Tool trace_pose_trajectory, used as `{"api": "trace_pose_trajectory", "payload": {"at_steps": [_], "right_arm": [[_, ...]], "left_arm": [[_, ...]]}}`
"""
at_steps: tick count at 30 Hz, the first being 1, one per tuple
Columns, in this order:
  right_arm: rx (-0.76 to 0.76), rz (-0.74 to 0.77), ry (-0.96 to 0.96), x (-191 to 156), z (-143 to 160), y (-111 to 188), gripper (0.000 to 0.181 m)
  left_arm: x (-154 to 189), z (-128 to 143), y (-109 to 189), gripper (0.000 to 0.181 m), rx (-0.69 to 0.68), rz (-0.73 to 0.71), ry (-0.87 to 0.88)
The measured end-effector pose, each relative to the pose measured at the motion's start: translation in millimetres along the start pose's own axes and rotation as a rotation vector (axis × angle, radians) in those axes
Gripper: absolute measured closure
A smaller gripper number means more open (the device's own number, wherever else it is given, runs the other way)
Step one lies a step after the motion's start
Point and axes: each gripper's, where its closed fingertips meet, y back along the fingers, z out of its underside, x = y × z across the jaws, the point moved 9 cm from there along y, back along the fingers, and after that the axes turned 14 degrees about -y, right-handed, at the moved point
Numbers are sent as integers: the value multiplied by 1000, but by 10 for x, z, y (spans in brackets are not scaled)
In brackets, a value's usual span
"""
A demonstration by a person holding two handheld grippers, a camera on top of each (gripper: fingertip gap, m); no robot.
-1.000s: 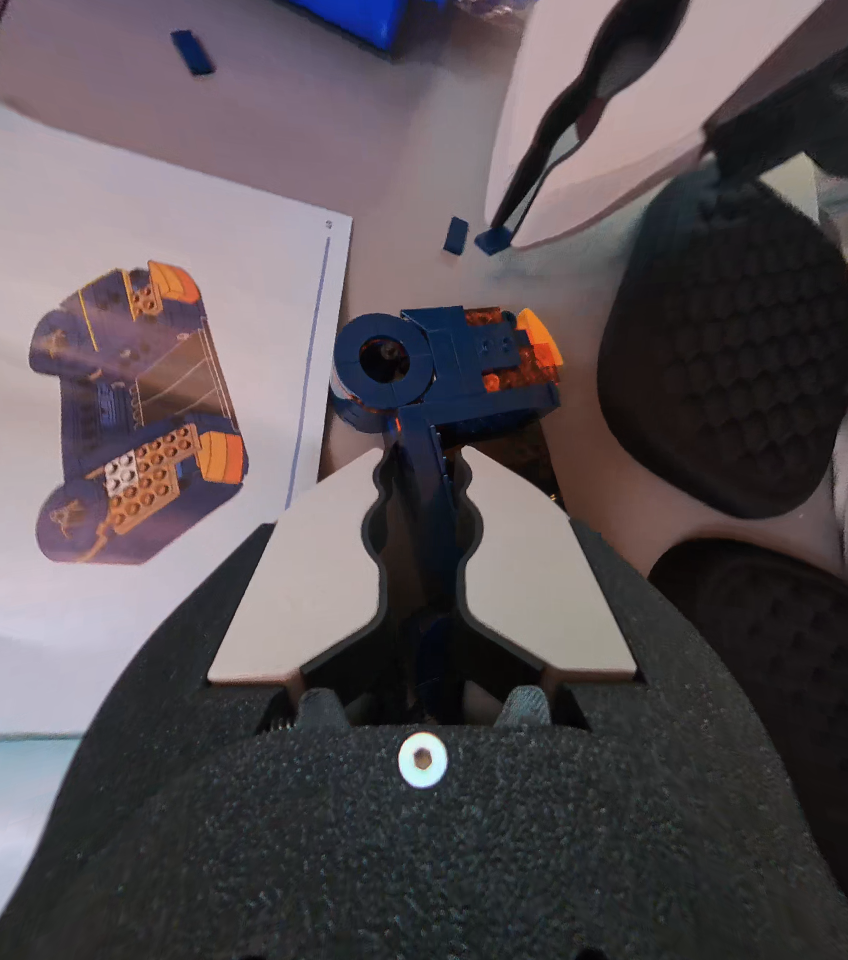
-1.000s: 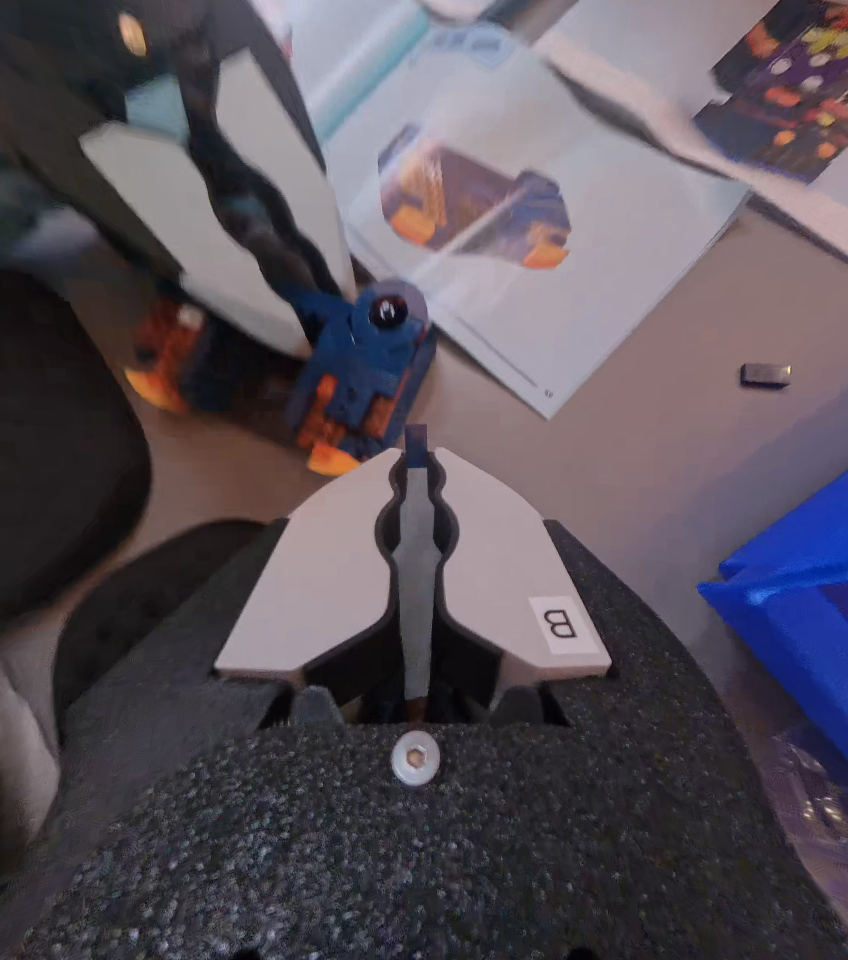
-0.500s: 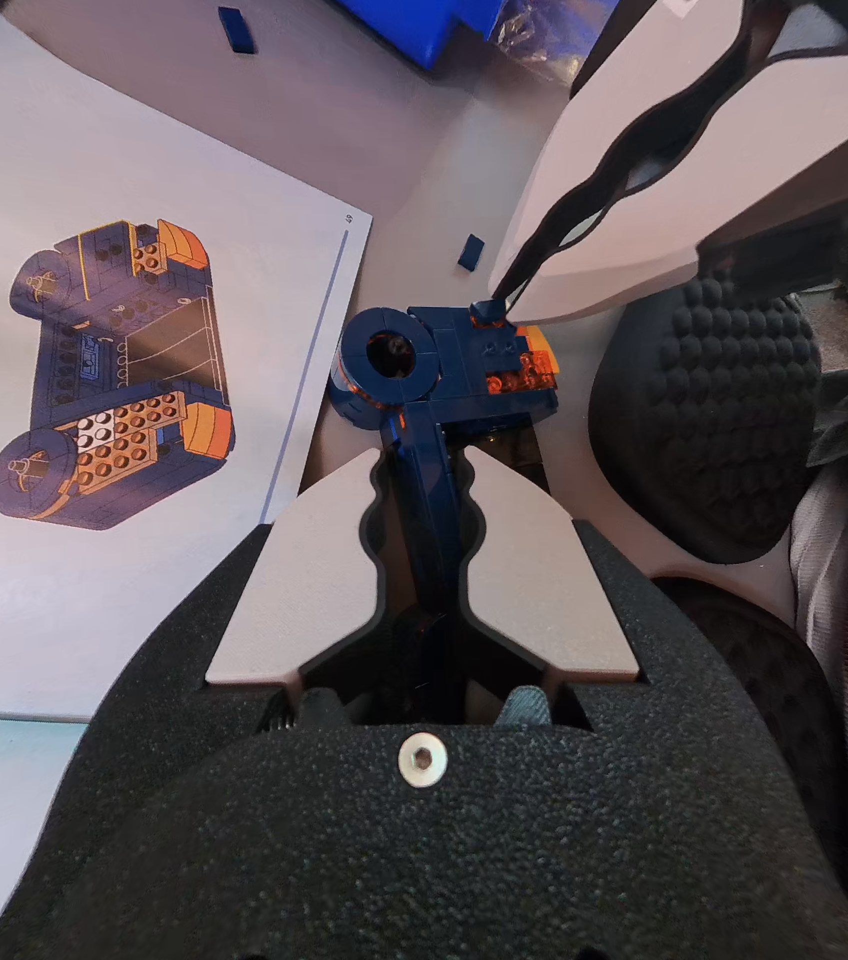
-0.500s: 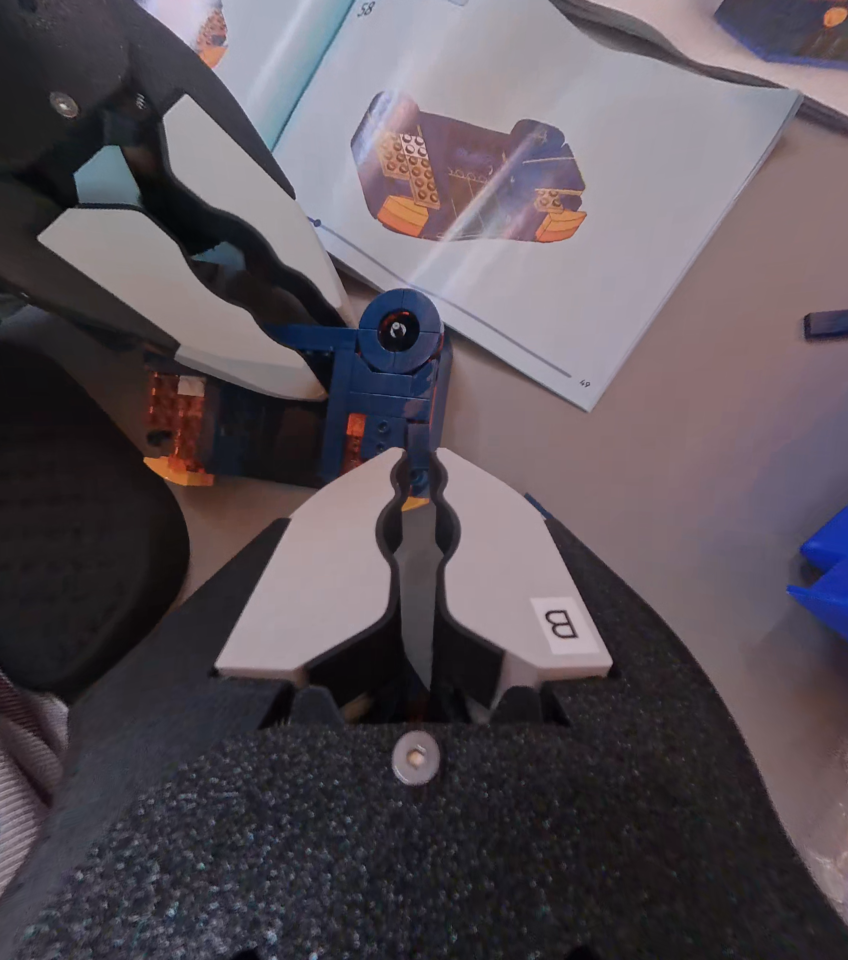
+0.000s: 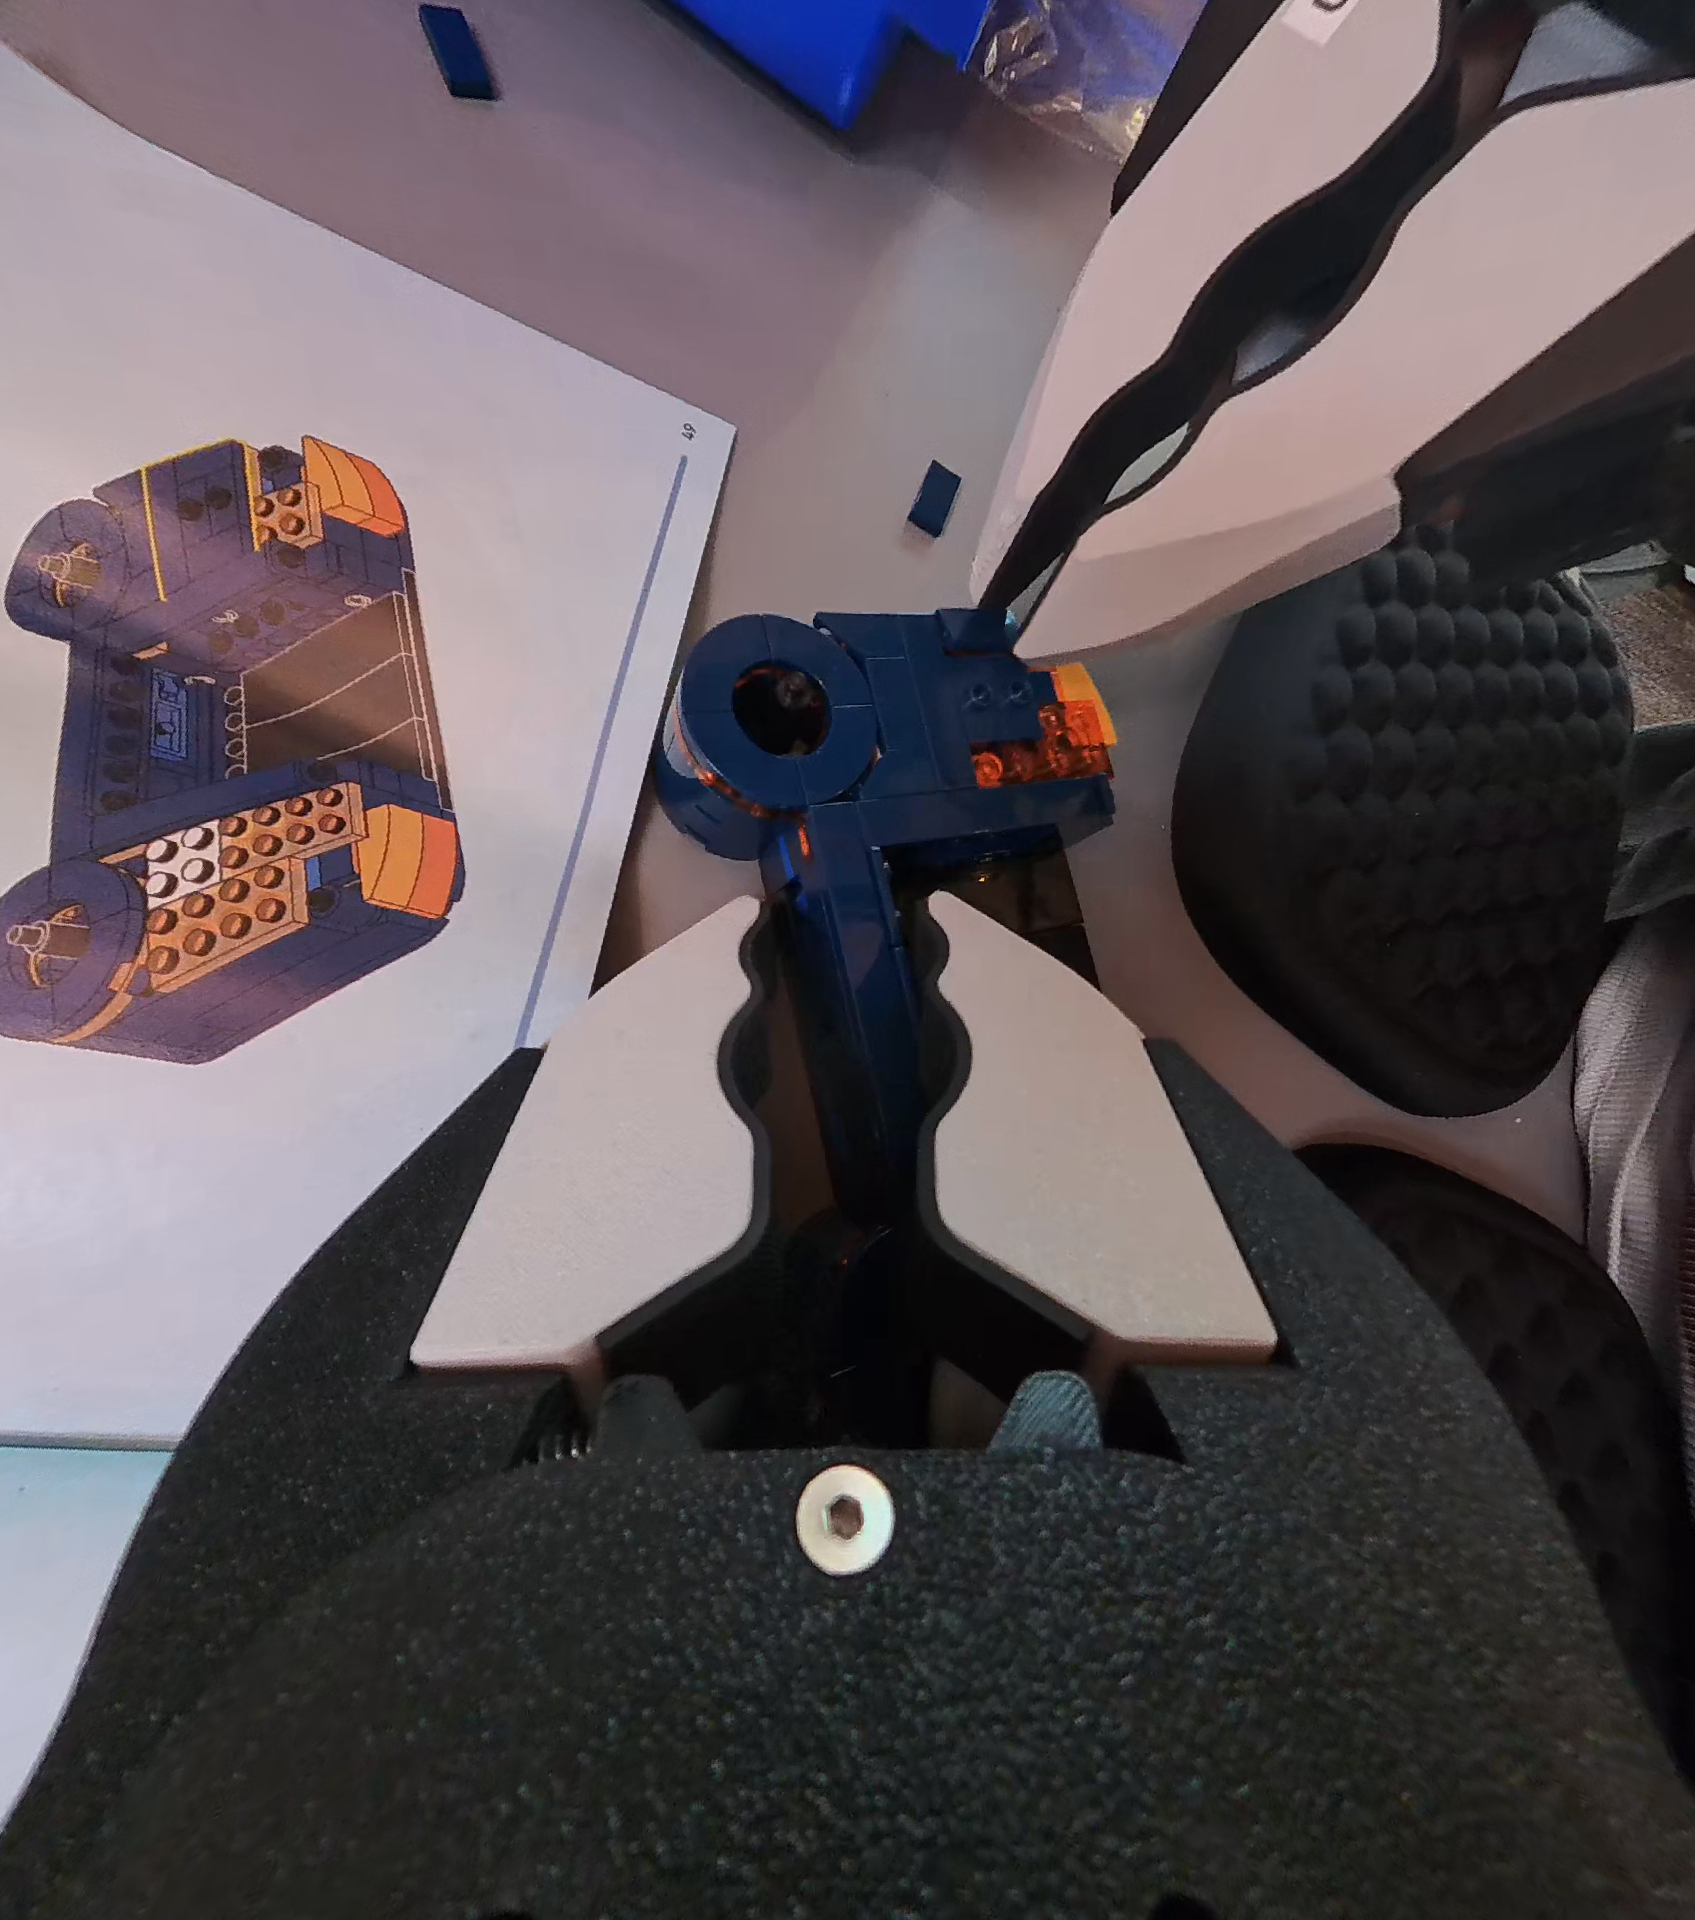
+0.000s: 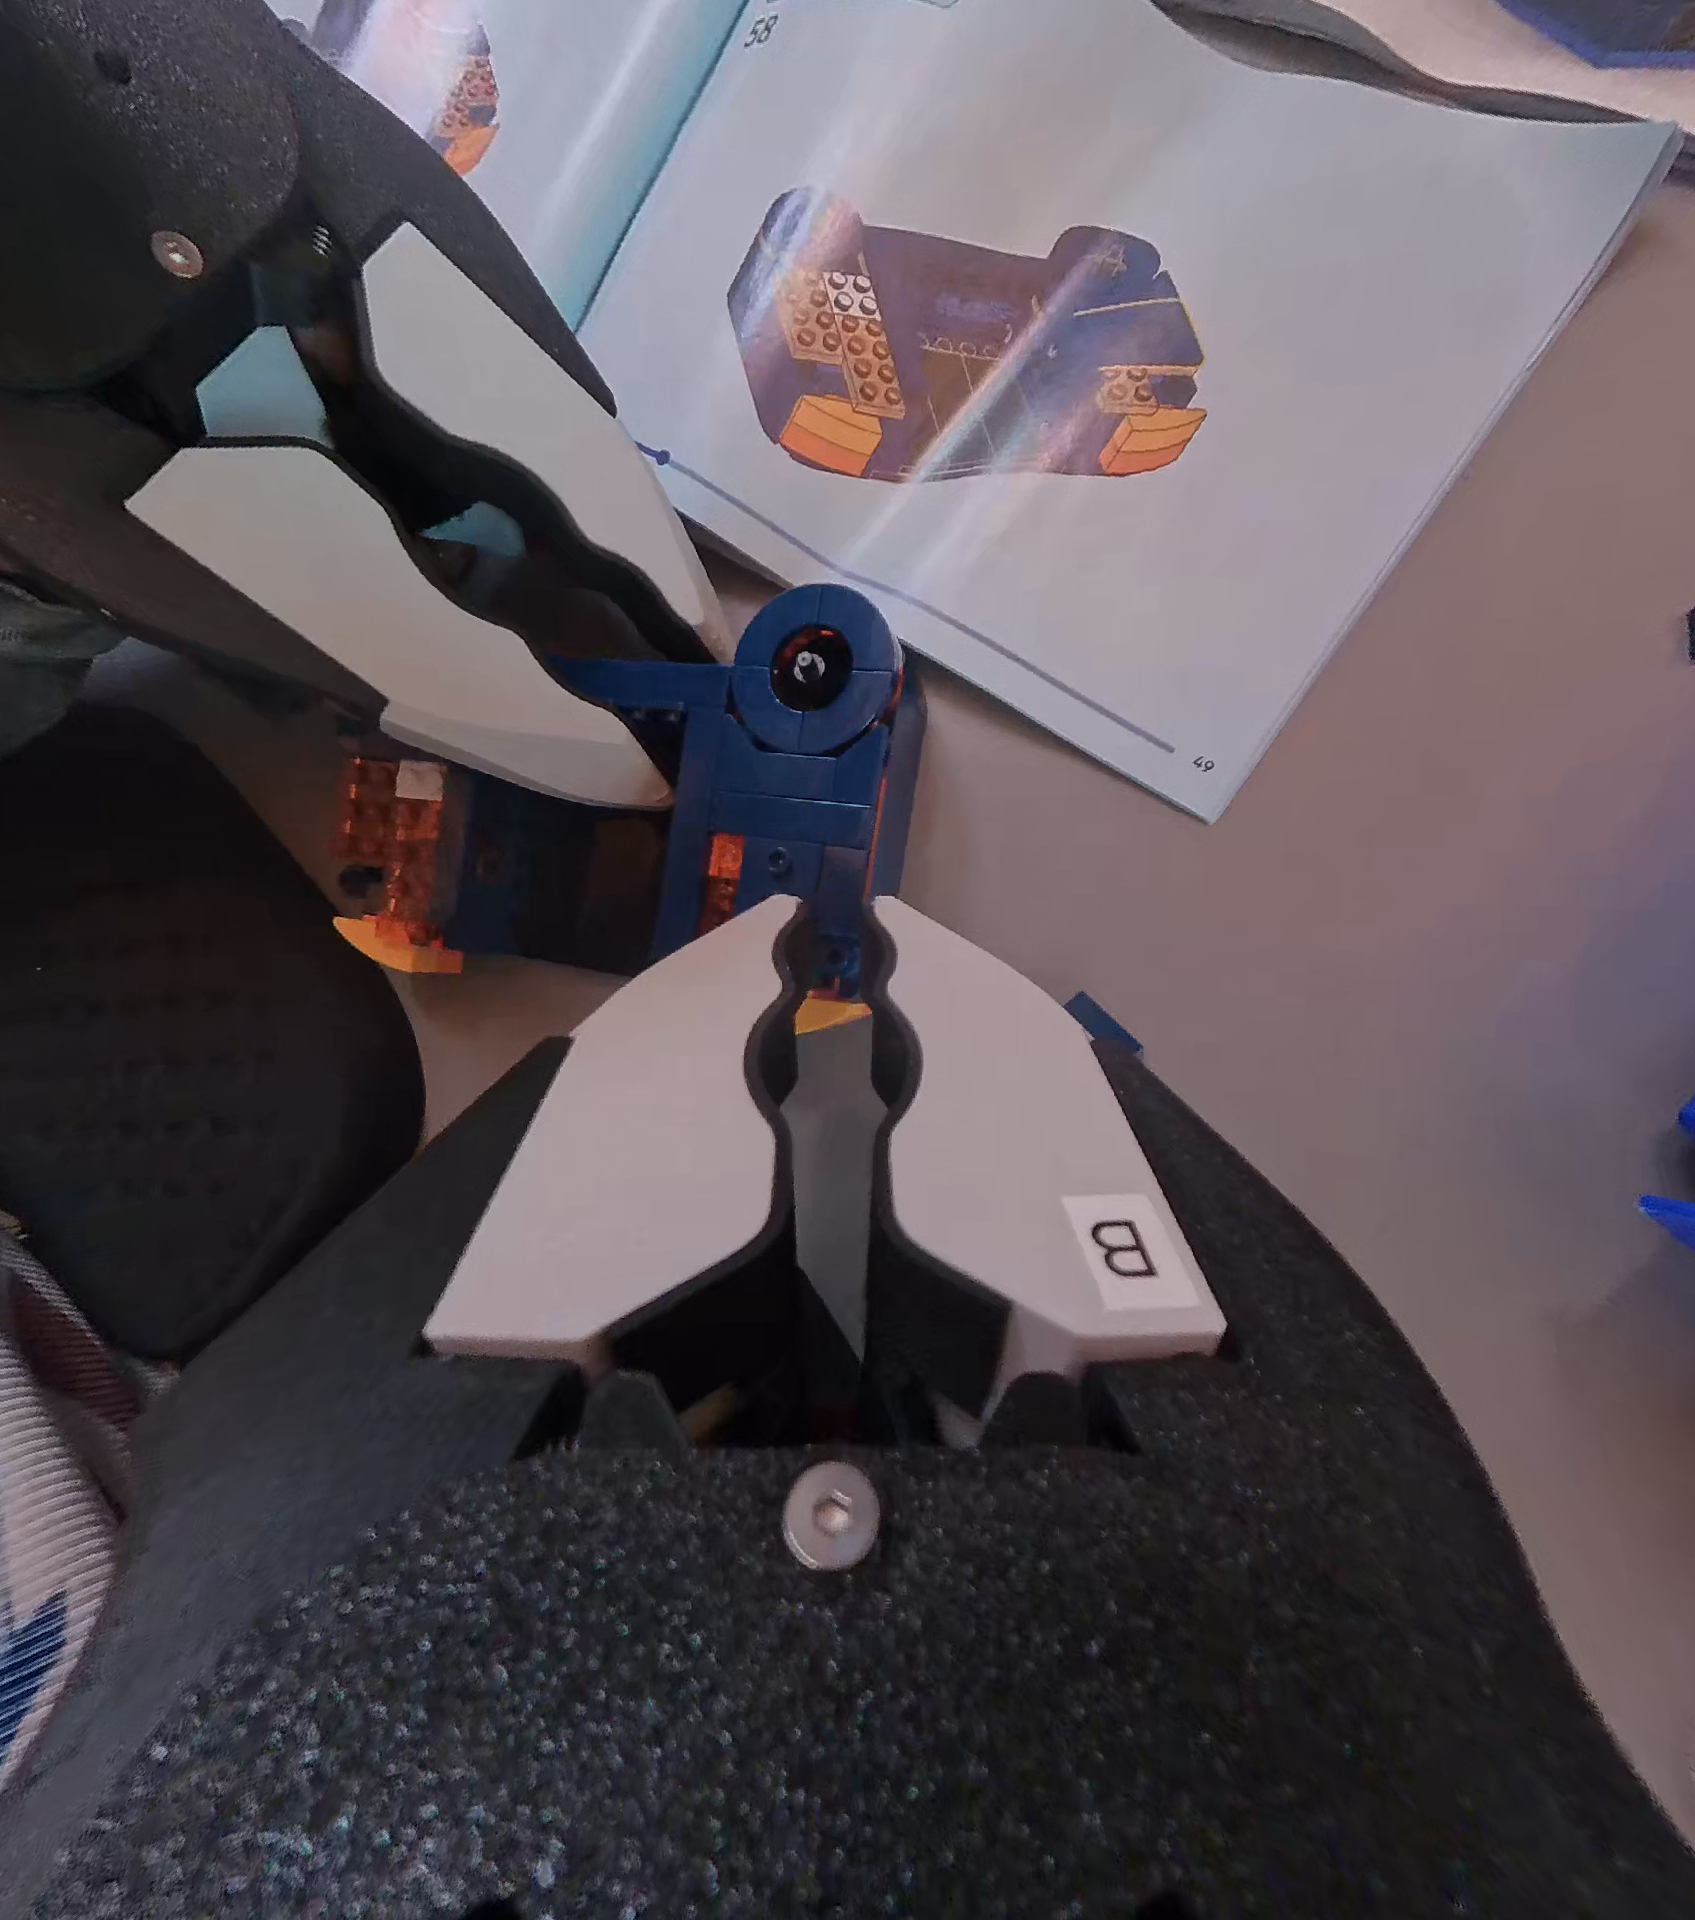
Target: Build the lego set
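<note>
My left claw [image 5: 843,925] stays clenched on the dark-blue Lego model [image 5: 884,727], steadying it on the table [image 6: 1342,1039] beside the open instruction booklet [image 5: 303,312]. My right claw [image 6: 830,920] has carried its small dark-blue piece [image 5: 973,627] onto the model's top, still pinching it; I judge it wants pressing home. Booklet pages show numbers, my finger a lettered sticker [image 6: 1123,1250].
</note>
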Motion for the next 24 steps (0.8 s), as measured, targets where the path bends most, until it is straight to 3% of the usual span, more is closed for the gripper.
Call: {"api": "trace_pose_trajectory", "payload": {"at_steps": [10,18,24], "right_arm": [[-14,-151,-39,73,7,7,167],[-27,-285,-153,200,21,-28,173],[-26,-304,-192,236,29,-42,179]], "left_arm": [[3,5,4,157,-3,9,-10],[5,10,7,157,-3,21,-21],[4,14,6,157,0,26,-26]]}}
